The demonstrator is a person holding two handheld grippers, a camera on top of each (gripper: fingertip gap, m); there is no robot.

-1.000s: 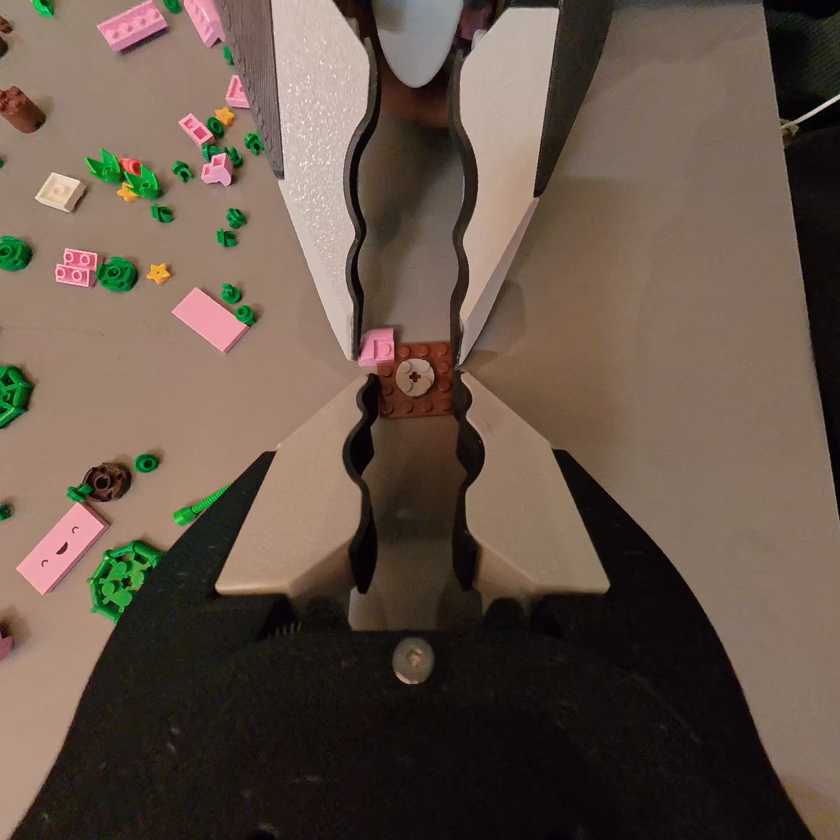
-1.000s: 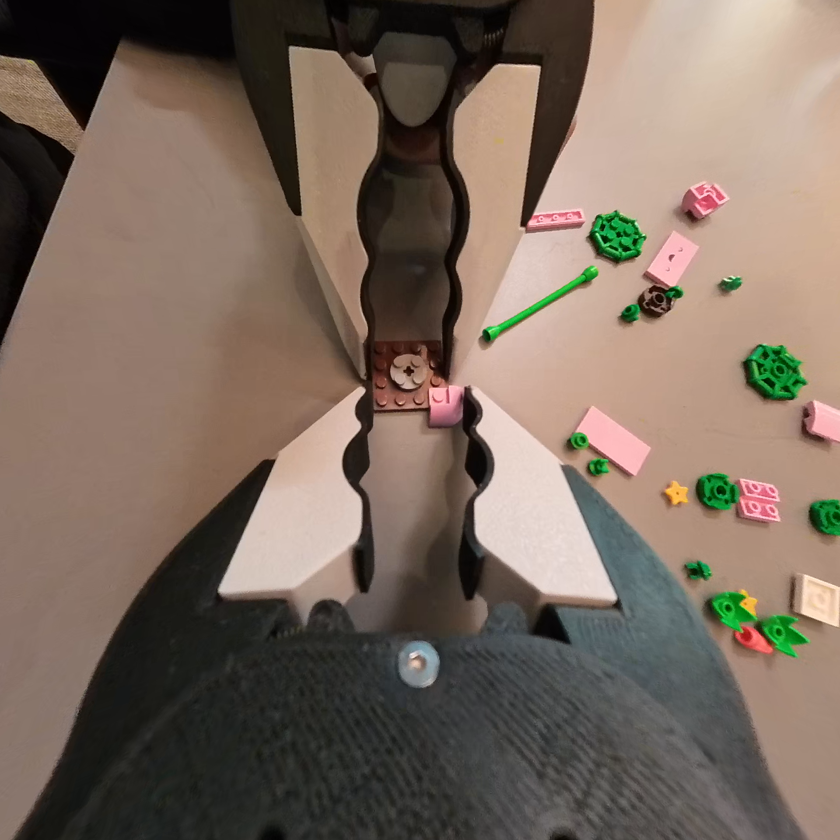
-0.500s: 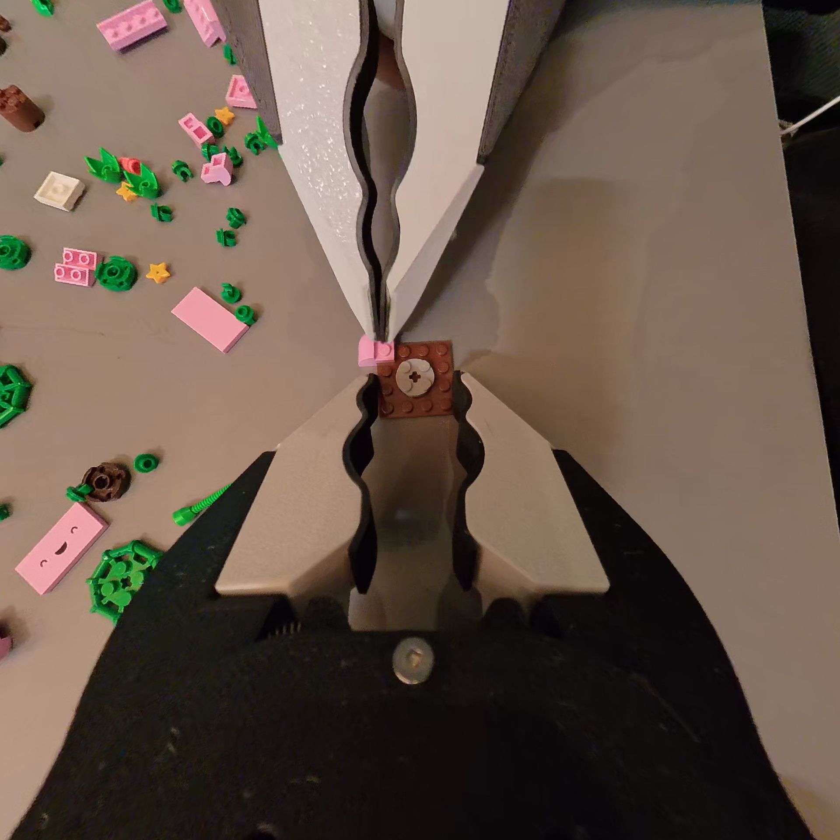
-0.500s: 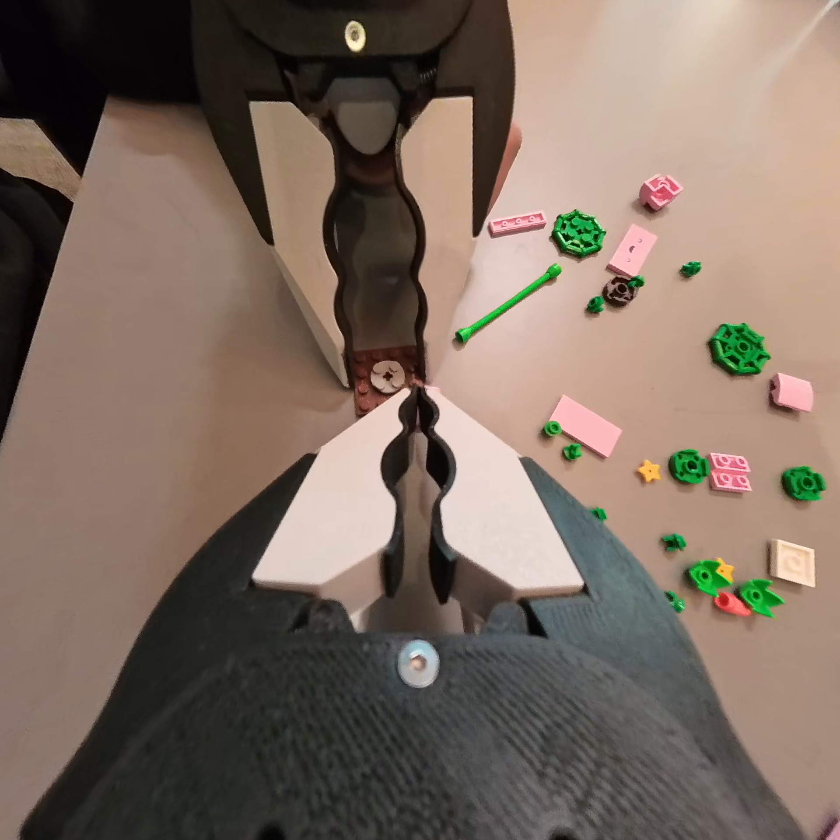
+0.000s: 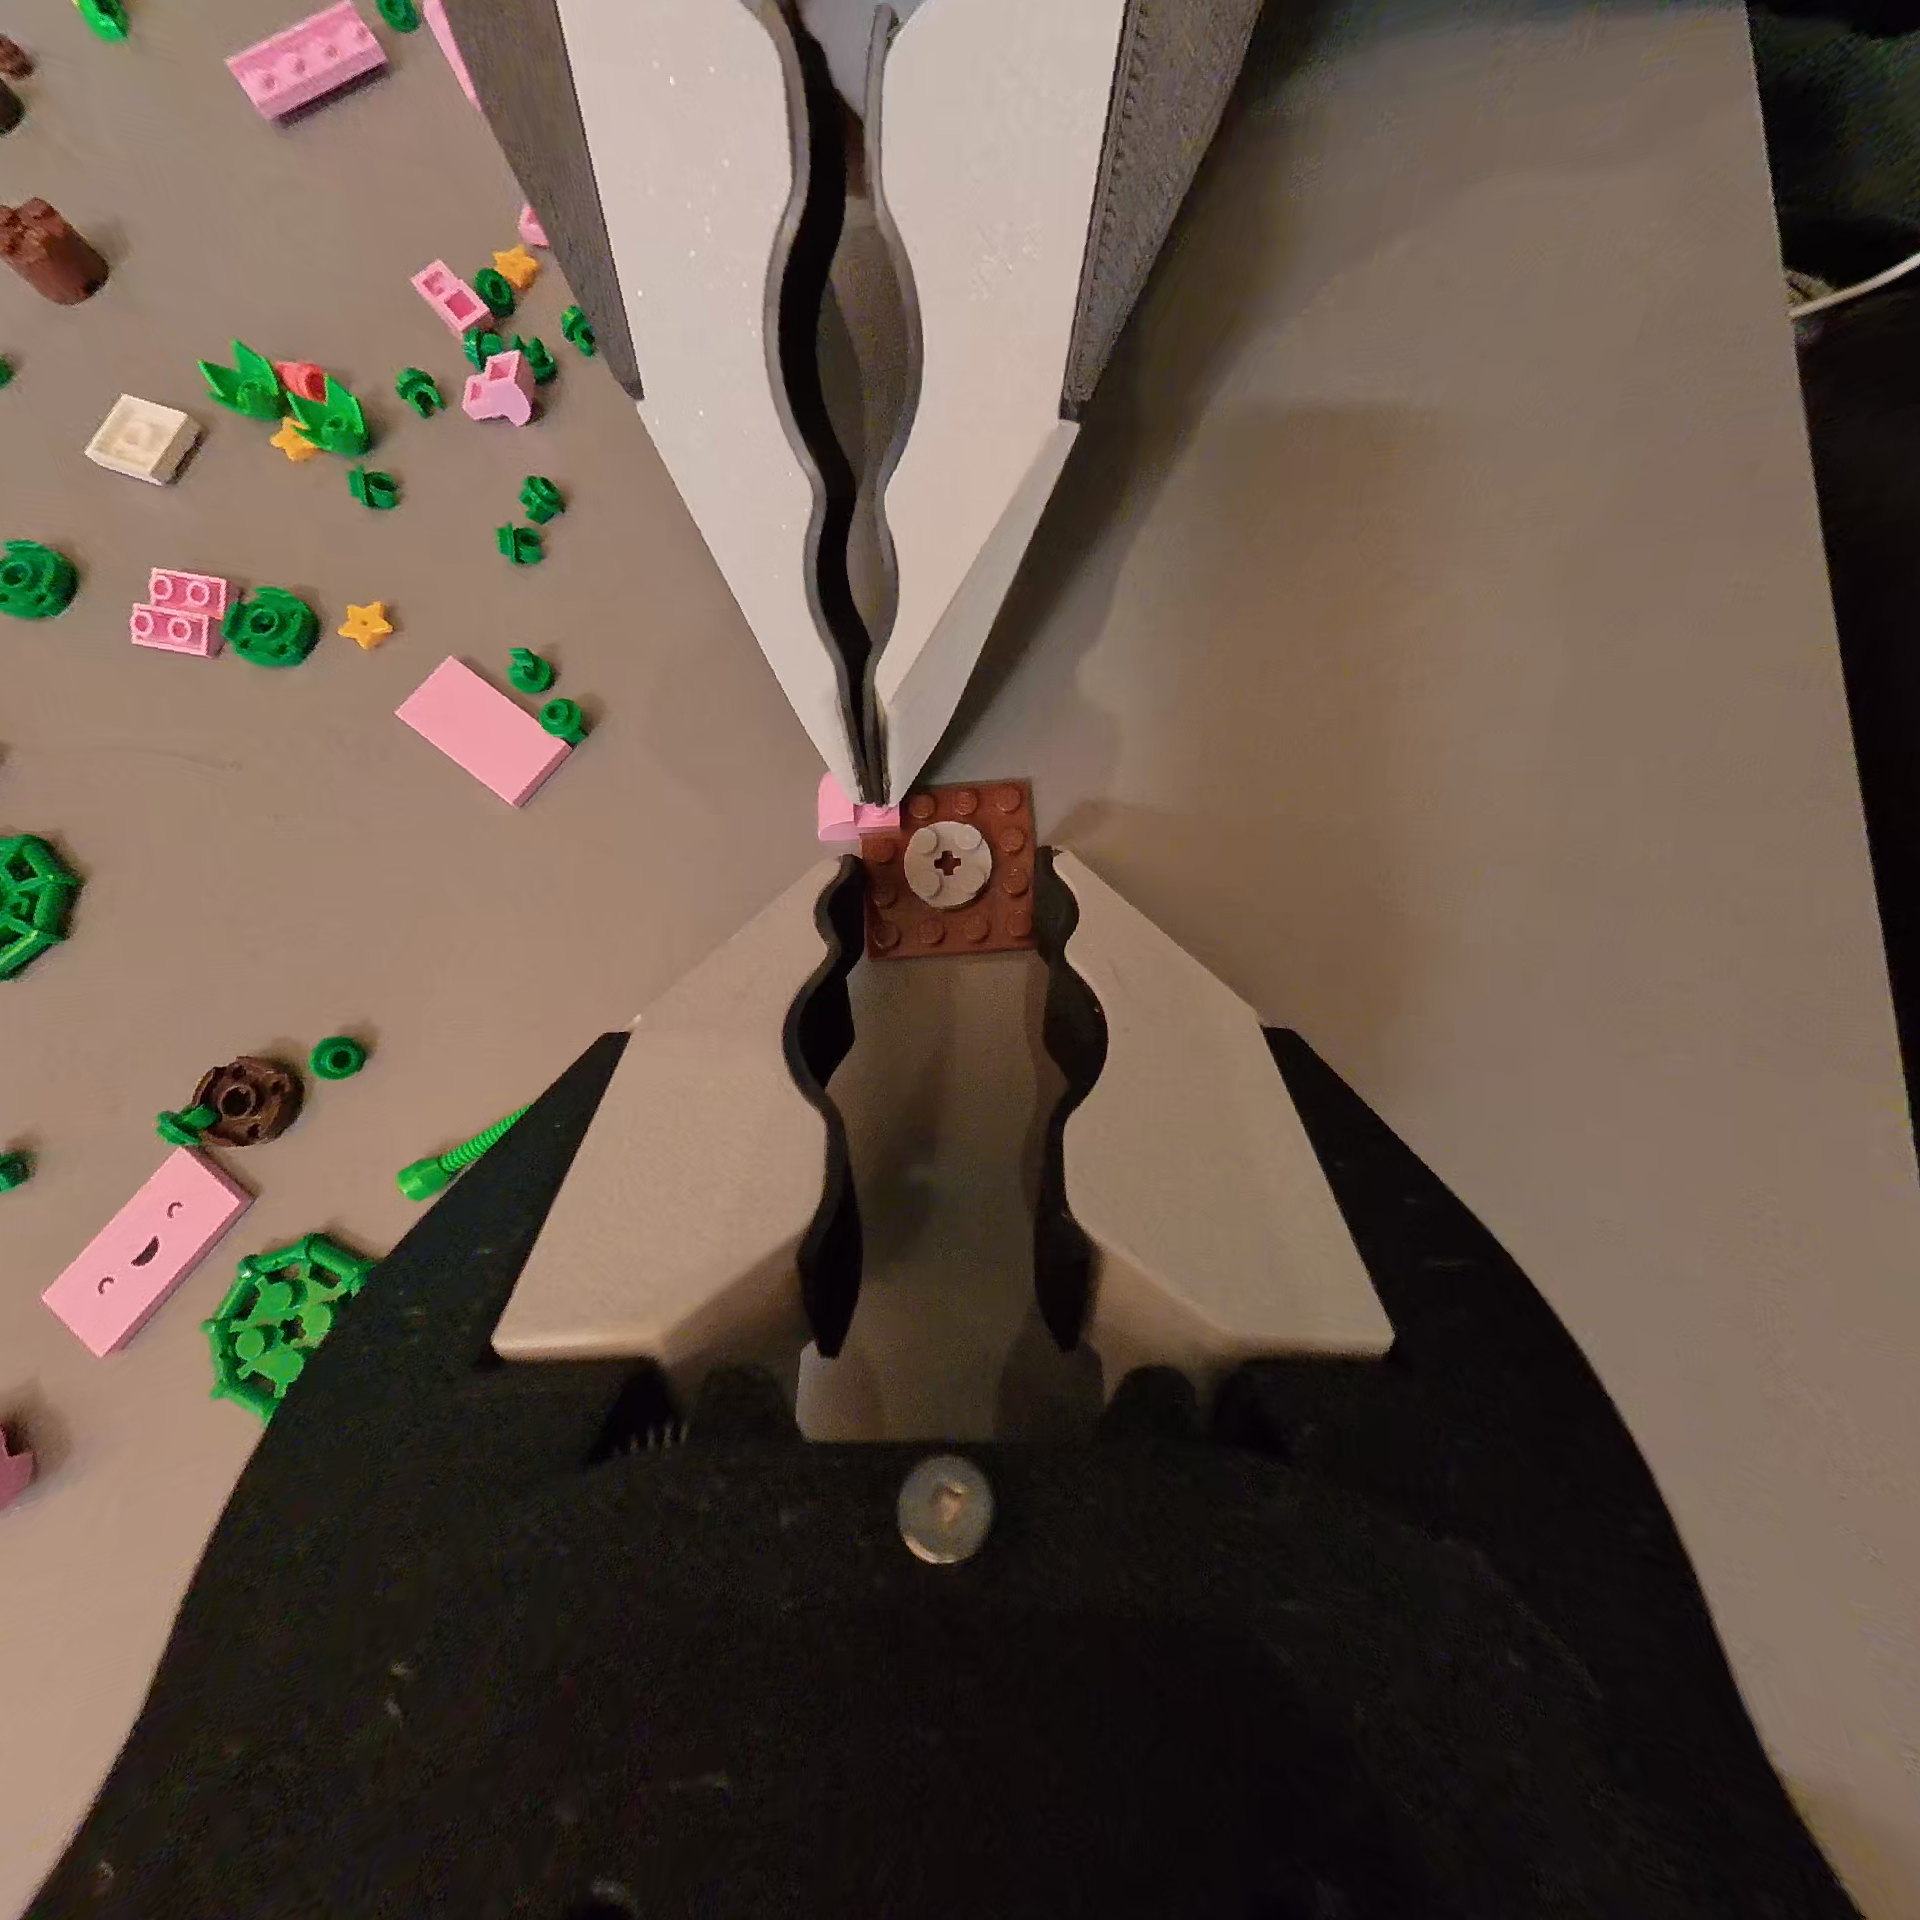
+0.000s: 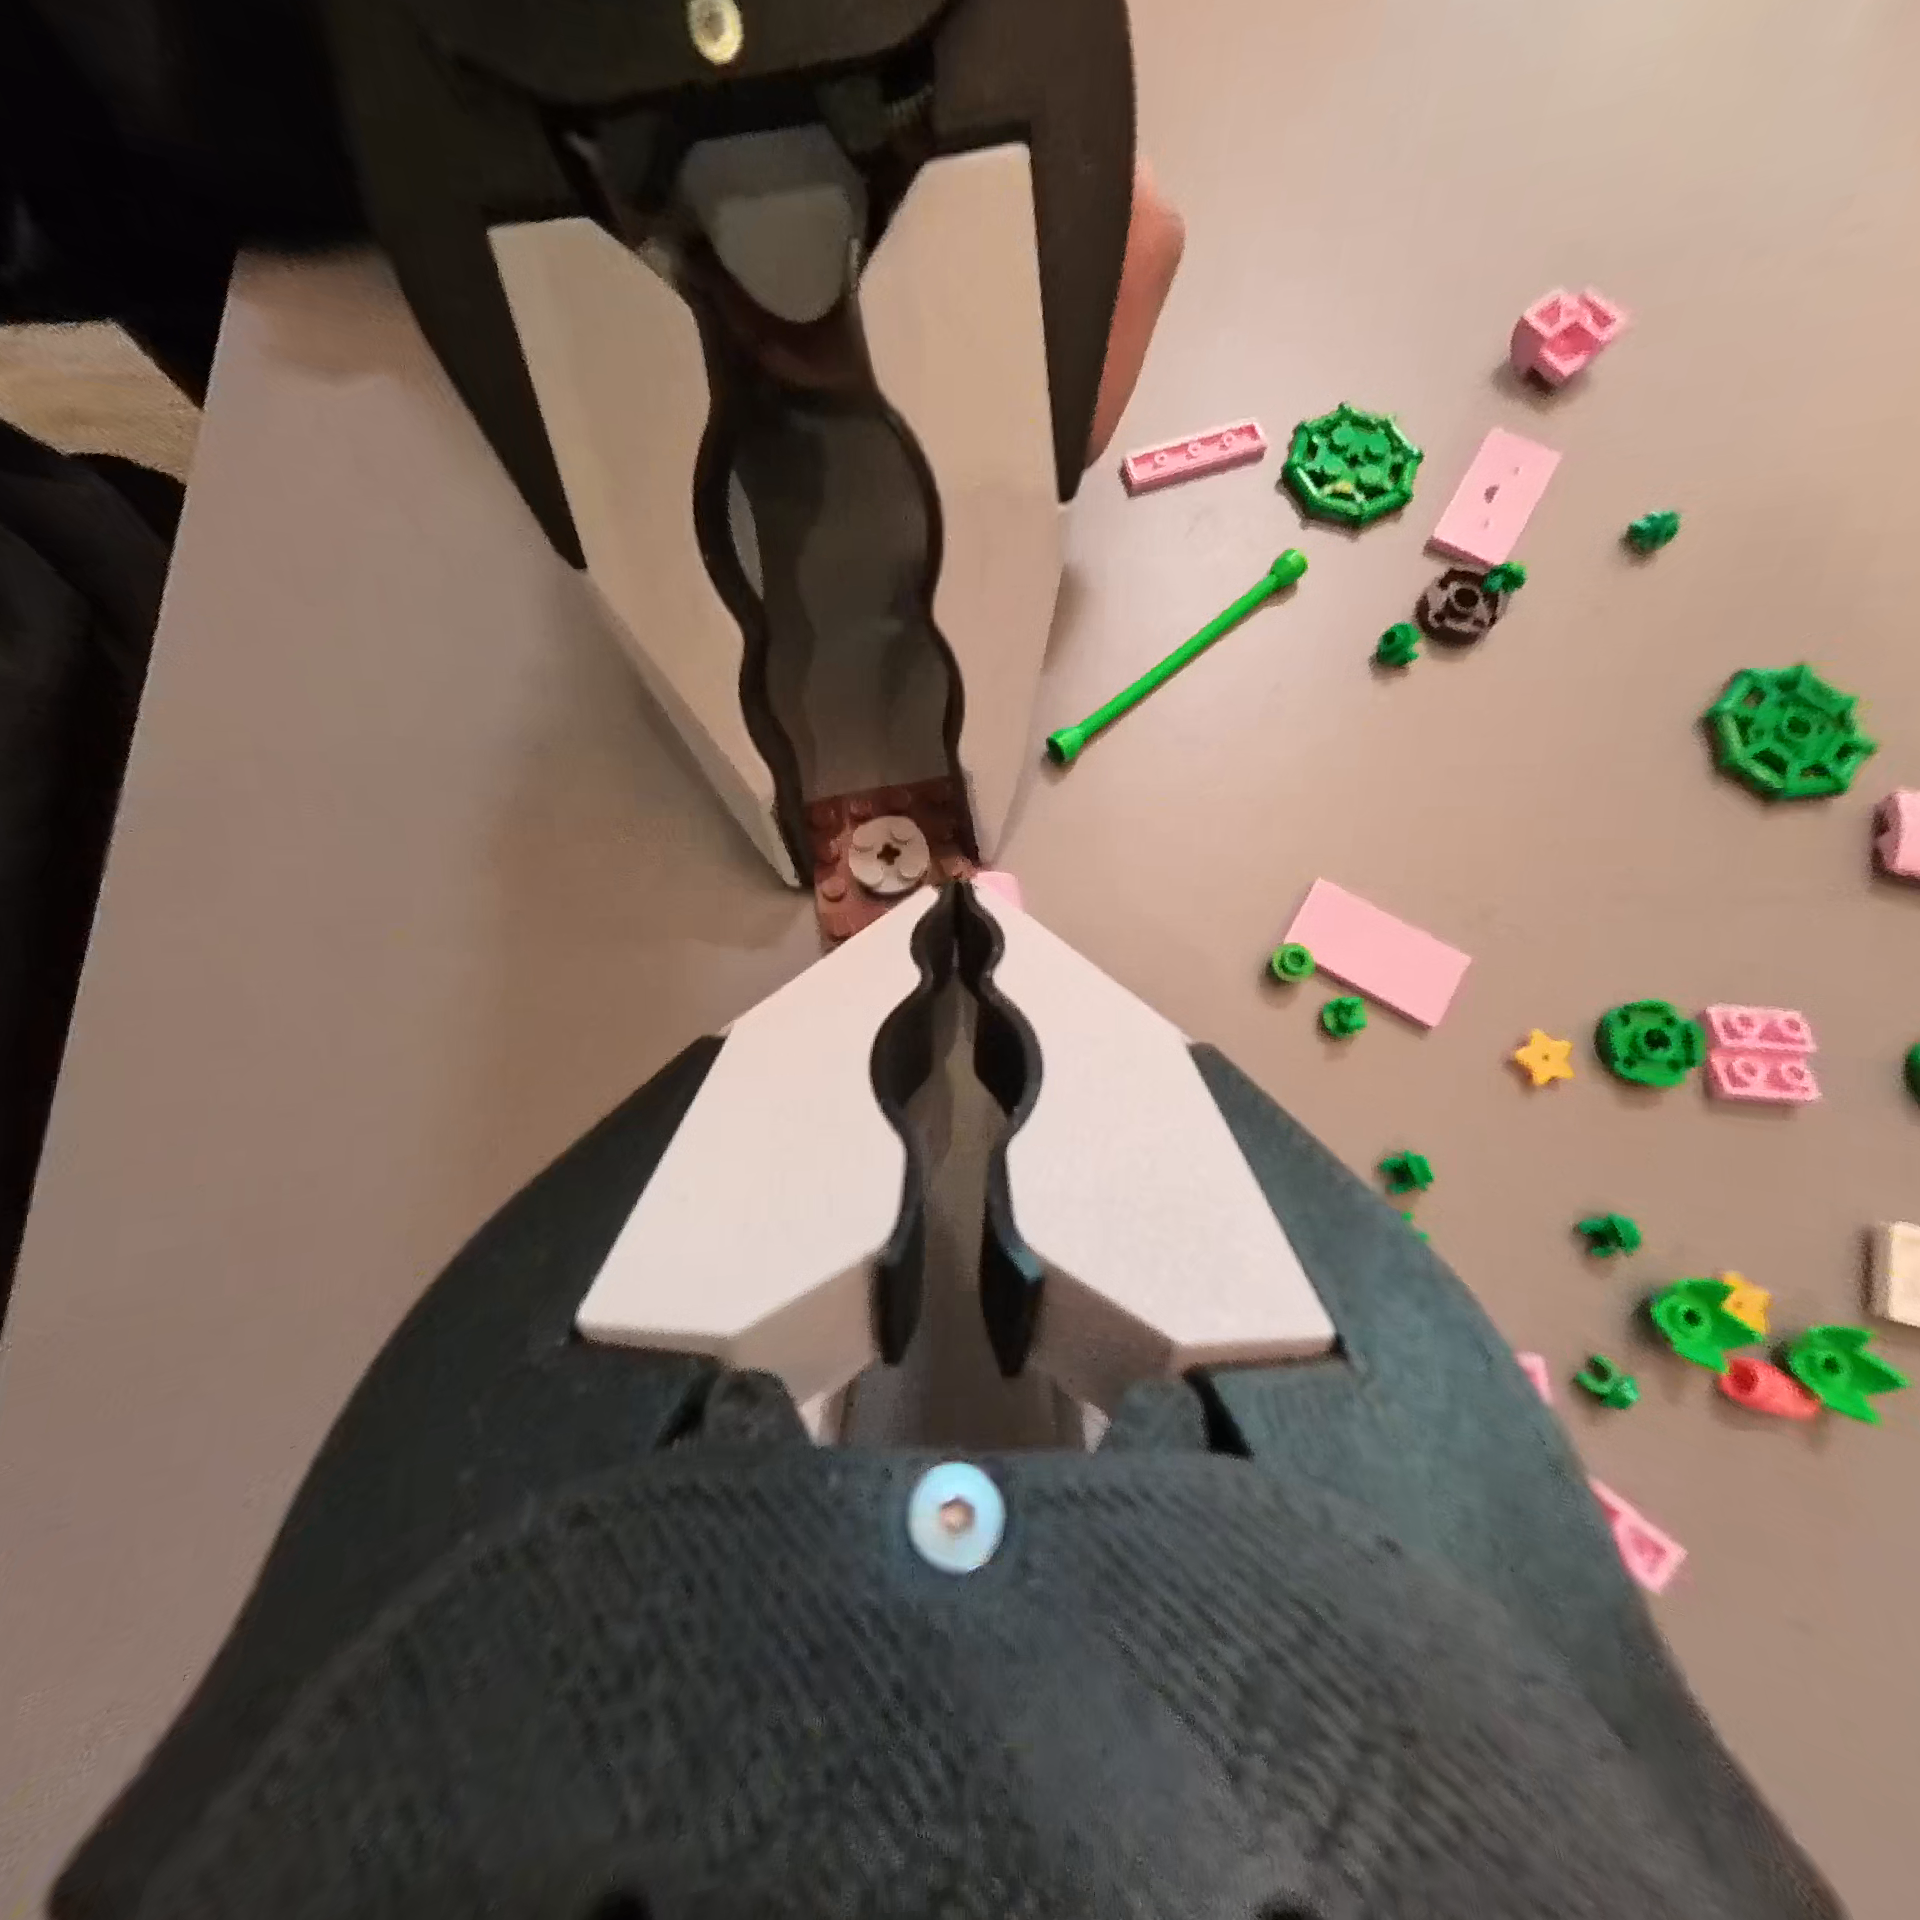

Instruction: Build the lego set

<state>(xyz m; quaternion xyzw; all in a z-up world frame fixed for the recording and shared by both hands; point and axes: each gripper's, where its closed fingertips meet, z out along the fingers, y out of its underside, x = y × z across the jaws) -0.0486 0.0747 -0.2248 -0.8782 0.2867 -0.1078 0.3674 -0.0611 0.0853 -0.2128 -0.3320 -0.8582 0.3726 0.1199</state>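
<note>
A brown square plate (image 5: 951,920) with a grey round piece (image 5: 945,862) on its middle lies on the grey table (image 5: 1403,727). My left gripper (image 5: 945,878) is shut on the plate, one finger on each side edge. My right gripper (image 5: 873,795) comes in from the far side, jaws together, tips resting on a small pink brick (image 5: 840,816) at the plate's far left corner. In the right wrist view the right gripper (image 6: 951,896) is shut, the pink brick (image 6: 1000,885) peeks out beside its tips, and the left gripper (image 6: 885,836) holds the plate (image 6: 842,904).
Loose pieces lie to the left of the plate: a pink tile (image 5: 483,727), a pink face tile (image 5: 145,1252), green web pieces (image 5: 281,1320), a white tile (image 5: 140,436) and a green bar (image 6: 1174,660). The table's edge (image 5: 1797,623) runs along the right. My left and right fingertips are right by each other.
My right gripper went from open around the plate's far edge to shut, and its tips came down on the pink brick. My left gripper and the plate stayed put.
</note>
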